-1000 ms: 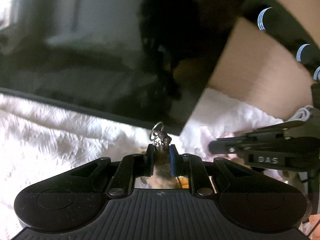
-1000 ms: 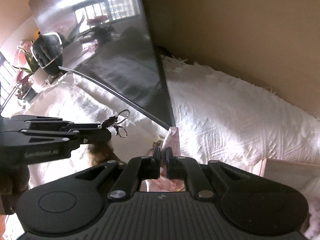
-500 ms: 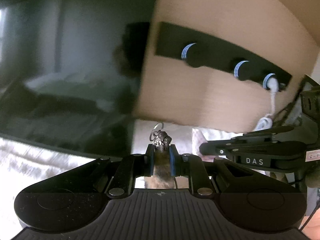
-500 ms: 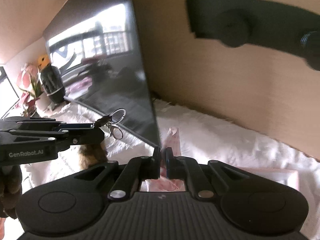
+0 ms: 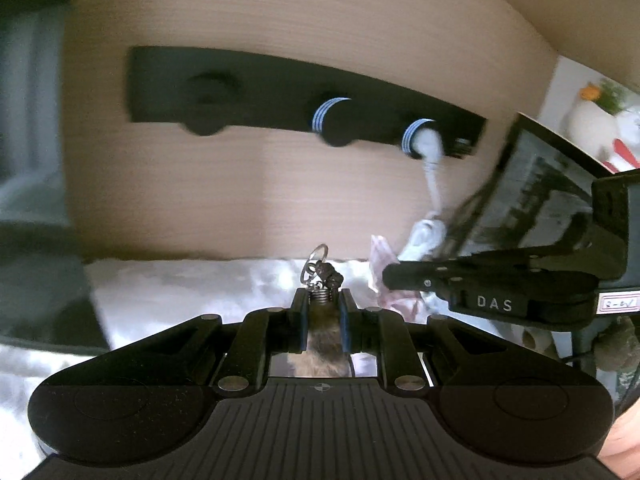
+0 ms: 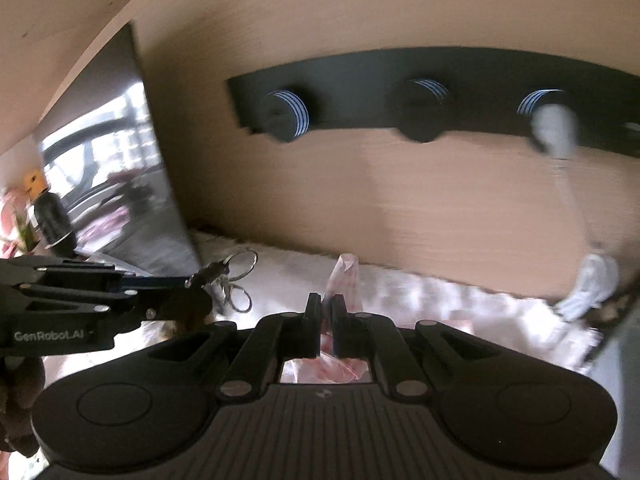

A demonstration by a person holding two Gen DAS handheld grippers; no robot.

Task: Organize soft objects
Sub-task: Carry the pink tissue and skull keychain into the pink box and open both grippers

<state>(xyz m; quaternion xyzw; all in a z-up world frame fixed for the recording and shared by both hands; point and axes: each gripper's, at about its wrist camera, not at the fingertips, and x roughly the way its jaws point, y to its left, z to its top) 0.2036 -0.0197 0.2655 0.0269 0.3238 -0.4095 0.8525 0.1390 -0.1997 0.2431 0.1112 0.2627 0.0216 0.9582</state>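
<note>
My left gripper is shut on a brown furry keychain toy; its metal rings stick out past the fingertips. It also shows in the right wrist view, with the rings dangling. My right gripper is shut on a pink-patterned clear plastic pouch, also seen in the left wrist view. Both are raised before a black wall rack with round pegs. A white item hangs by a cord from the right peg.
The rack is fixed to a tan wooden wall panel. A white fluffy cover lies below. A dark glossy screen stands at the left. A second dark panel and a potted plant are at the right.
Both grippers have swung up and to the right, from the dark screen toward the peg rack, each still holding its object. The rack now fills the middle of both views.
</note>
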